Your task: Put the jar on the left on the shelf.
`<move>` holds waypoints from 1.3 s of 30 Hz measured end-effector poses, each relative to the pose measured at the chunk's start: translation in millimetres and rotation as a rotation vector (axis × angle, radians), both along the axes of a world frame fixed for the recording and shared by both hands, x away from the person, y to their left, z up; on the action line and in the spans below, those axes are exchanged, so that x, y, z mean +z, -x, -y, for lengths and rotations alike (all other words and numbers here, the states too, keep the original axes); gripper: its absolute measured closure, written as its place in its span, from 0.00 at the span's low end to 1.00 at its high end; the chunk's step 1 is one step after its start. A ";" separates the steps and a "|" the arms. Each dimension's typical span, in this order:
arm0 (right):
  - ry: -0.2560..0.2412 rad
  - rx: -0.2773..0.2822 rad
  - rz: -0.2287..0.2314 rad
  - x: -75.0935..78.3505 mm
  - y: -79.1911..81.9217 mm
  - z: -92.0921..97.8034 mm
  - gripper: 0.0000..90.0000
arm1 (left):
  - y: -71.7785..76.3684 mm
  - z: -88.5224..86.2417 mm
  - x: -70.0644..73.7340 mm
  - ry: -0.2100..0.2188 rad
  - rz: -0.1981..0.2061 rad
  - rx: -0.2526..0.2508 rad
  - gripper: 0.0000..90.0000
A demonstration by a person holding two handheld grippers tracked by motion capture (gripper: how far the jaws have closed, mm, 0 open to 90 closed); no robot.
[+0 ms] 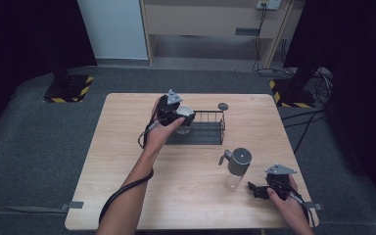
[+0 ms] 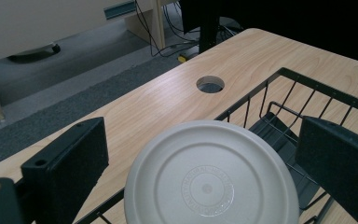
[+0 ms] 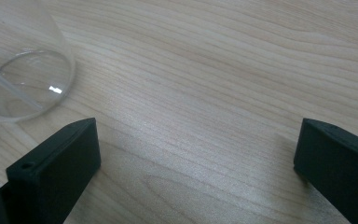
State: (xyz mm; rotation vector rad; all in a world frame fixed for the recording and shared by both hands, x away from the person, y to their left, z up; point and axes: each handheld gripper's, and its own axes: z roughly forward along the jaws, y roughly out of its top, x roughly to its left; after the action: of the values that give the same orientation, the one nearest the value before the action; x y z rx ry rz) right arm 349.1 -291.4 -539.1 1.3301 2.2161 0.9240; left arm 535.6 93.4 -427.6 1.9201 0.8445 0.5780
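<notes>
Left tongs, spread, flank a white-lidded jar over the wire basket; right tongs spread.

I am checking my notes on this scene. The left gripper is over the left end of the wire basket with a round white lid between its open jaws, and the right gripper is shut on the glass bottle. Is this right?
Not quite. The right gripper is open and holds nothing; the glass bottle stands apart beside it, as the right gripper view shows. The rest holds: the left gripper is over the left end of the wire basket with the round white lid between its open jaws.
</notes>
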 end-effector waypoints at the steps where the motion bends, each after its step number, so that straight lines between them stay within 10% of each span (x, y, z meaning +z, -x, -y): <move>1: 0.000 0.000 0.000 0.0 0.0 0.0 0.01 | 0.7 -0.3 0.7 0.005 0.001 0.000 0.02; 23: 0.000 0.000 0.000 0.0 0.0 0.0 0.01 | 47.7 -4.3 4.9 0.042 -0.027 -0.040 0.02; 39: 0.000 0.000 -0.001 0.0 0.0 0.0 0.01 | 123.9 -46.2 -42.6 0.003 -0.095 -0.003 0.02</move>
State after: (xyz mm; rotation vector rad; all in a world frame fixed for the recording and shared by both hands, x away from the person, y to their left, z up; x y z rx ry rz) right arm 349.0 -291.4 -539.1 1.3308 2.2163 0.9243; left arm 411.7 139.6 -470.2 1.9583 0.9018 0.4860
